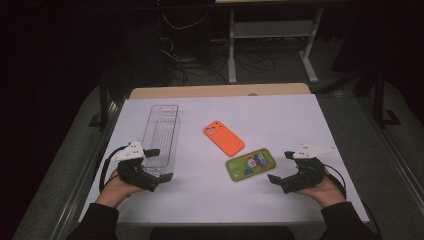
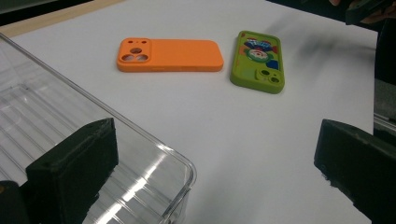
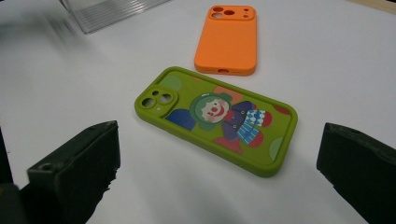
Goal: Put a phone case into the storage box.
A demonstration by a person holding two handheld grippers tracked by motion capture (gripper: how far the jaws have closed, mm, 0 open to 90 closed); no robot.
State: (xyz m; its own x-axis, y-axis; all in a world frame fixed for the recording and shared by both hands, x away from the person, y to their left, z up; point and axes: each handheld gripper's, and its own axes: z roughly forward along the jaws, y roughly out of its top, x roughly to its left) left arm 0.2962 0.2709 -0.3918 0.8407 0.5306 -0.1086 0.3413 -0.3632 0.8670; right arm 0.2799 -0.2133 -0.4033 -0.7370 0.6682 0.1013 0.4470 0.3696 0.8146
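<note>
A: How are the grippers held?

B: The left gripper (image 1: pixel 159 164) is seen at about 8 o'clock on the tabletop (image 1: pixel 290 120) in the high view, with its jaws spread wide and nothing between them. One jaw is placed over the near end of the clear tray (image 1: pixel 161 131); the other is held over bare white surface beside it. The right gripper (image 1: pixel 281 166) is seen at about 4 o'clock, jaws likewise wide apart and empty.

A: What lies nearest the right gripper?

B: The green phone case (image 3: pixel 217 119) is found just ahead of it, flat on the tabletop, printed side up with a clown figure. In the right gripper view it is framed between the two jaws but is touched by neither.

A: And farther out?

B: The orange phone case (image 1: pixel 224 138) is laid flat near the centre, at about 11 o'clock from the green one, close to it but apart. In the left gripper view its camera cut-outs (image 2: pixel 134 52) are seen at the end nearer the tray.

A: The tray itself?

B: It is set lengthwise at about 10 o'clock, and nothing can be seen inside it.
</note>
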